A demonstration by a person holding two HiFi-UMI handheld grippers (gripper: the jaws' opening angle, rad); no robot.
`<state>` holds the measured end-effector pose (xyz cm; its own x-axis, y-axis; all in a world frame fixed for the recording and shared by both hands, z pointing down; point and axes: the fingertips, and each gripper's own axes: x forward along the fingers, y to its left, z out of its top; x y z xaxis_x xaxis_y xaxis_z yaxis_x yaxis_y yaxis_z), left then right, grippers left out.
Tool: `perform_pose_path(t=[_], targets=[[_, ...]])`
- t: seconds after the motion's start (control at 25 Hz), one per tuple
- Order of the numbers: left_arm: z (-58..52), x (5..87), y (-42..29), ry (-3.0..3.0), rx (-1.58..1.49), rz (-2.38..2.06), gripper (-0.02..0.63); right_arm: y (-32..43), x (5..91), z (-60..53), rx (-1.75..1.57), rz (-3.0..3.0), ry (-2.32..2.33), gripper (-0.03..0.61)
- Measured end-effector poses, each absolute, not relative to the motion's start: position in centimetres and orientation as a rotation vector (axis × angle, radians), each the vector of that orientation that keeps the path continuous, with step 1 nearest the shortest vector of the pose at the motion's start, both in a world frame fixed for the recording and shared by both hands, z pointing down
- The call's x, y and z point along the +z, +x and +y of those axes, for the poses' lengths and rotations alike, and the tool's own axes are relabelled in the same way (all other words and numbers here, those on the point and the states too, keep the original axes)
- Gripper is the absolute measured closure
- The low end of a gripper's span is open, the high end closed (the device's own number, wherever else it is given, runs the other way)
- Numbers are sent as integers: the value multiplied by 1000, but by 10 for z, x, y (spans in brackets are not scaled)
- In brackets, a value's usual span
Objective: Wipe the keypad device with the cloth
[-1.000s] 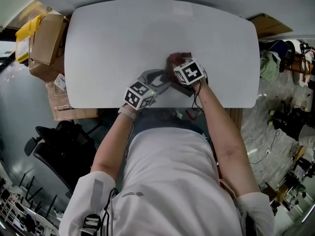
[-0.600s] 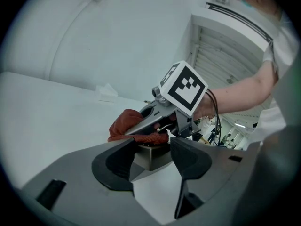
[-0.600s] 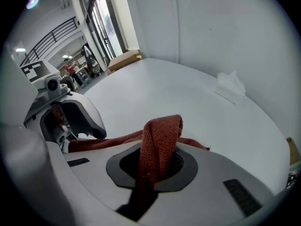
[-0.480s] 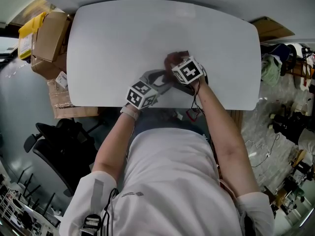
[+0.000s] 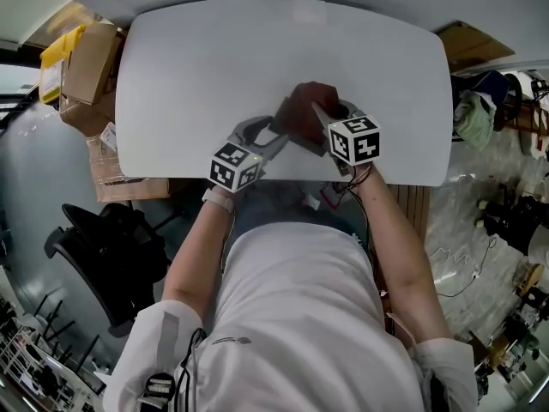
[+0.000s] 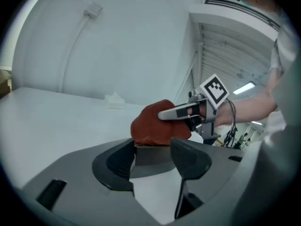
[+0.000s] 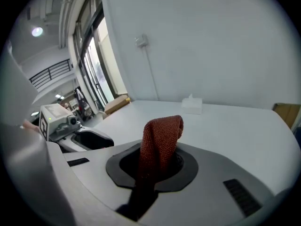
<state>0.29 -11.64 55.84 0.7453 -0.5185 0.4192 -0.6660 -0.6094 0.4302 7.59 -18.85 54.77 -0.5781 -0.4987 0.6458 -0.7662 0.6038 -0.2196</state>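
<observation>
Left gripper (image 6: 153,160), at the near edge of the white table (image 5: 206,67), jaws clamped on the grey keypad device (image 6: 149,153); just beyond, right gripper (image 7: 156,166) pinching the rust-red cloth (image 6: 153,126), bunched atop the device's far end.

wear: white short-sleeved shirt (image 5: 300,316), small dark mark at its 8 o'clock | left gripper (image 6: 153,157): grey moulded shell, black jaw pads, black-and-white marker cube (image 5: 236,166) | right gripper (image 7: 157,160): same grey-and-black build, matching cube (image 5: 354,140), thin red and black cables (image 5: 340,194) at its 7 o'clock
</observation>
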Motion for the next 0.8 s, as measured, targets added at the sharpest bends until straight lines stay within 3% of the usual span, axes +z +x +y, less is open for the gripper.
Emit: perform_pose_path(t=[0.36,0.8], targets=[[-71,482,26,2377,167,-1172,396,133,470,-125,707,-2613,988,525],[19,398,17,2362,112,-1503,575,109,423,-40,694,-2836,831,525]])
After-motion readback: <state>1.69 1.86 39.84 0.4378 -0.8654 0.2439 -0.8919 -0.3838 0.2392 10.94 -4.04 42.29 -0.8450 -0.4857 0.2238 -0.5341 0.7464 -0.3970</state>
